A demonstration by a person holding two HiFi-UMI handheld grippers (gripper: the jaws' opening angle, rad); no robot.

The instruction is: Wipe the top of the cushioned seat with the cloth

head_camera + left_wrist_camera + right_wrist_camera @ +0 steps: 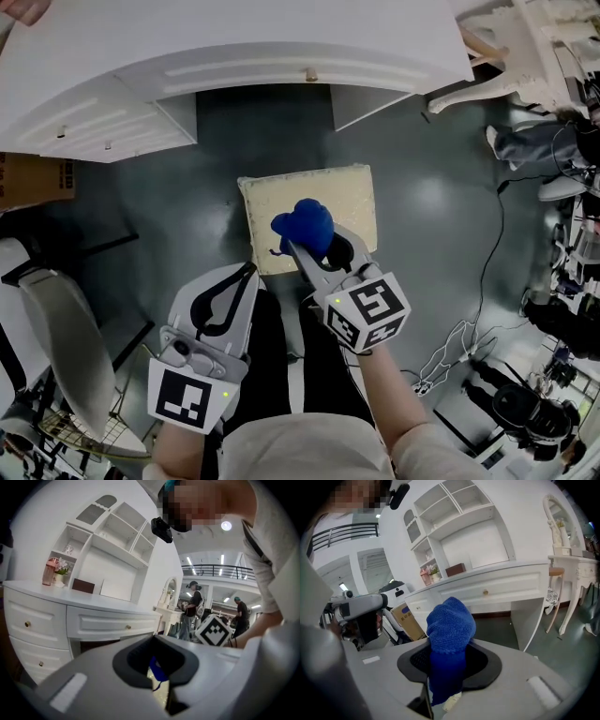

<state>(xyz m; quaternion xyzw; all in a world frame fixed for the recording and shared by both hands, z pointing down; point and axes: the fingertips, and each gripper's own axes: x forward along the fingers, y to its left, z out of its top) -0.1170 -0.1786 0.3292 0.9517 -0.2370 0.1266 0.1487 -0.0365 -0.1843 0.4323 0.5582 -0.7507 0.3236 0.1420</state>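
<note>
L gripper [246, 277] is closest, down by the person's legs and off the seat. Its jaws are pressed together w/ nothing in them. R gripper [311, 255] is a bit farther out, w/ its jaws squeezed tight on the blue cloth [304, 225]. The cloth sticks out past the tips in a soft puffy ball. It sits over the near half of the cushioned seat [352, 192]; can't tell if it presses on the top. The cloth looks light, floppy and fuzzy, so it won't break, but a thin corner could slip out. Best to pinch a fat bunch in the middle, like now, so a wad is left out front to rub w/. The seat looks cream, soft and squishy. It'll prob. sink a bit under a push and may slide on the floor [216, 150], which is dark and shiny. Farther off is a white desk [234, 66] w/ drawers. A brown box [33, 178] has dark print, too small to read. No brand names show, only the black & white squares on the gripper cubes.
</note>
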